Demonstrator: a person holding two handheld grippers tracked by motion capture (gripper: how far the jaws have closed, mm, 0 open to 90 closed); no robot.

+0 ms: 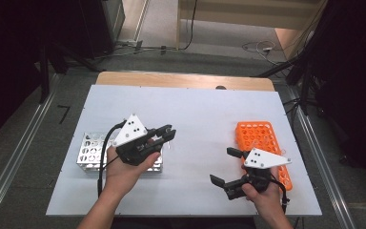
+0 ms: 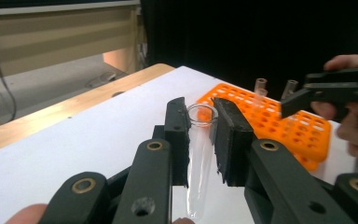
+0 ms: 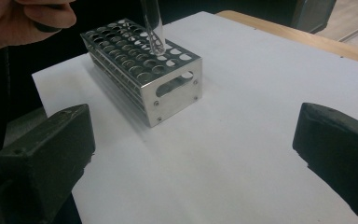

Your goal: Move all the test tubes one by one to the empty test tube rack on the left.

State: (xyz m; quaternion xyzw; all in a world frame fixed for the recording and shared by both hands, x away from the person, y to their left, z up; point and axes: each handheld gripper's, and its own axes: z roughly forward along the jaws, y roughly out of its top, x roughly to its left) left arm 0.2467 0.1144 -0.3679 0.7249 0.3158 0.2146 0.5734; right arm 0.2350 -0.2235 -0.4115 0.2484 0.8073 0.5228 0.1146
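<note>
My left gripper (image 1: 166, 133) is shut on a clear empty test tube (image 2: 199, 154), which stands upright between its jaws. In the right gripper view the tube (image 3: 153, 25) hangs with its round tip just over the holes at the near end of a silver metal rack (image 3: 144, 70). That rack (image 1: 91, 150) lies on the white sheet at the left, partly under the left hand. My right gripper (image 1: 224, 166) is open and holds nothing, low over the sheet beside an orange rack (image 1: 262, 138). Two clear tubes (image 2: 260, 86) stand in the orange rack (image 2: 270, 123).
The white sheet (image 1: 195, 109) covers a wooden table (image 1: 181, 78). Cables lie on the floor beyond the far edge, and dark stands flank both sides. The right hand (image 2: 354, 121) and its gripper (image 2: 307, 99) hover near the orange rack.
</note>
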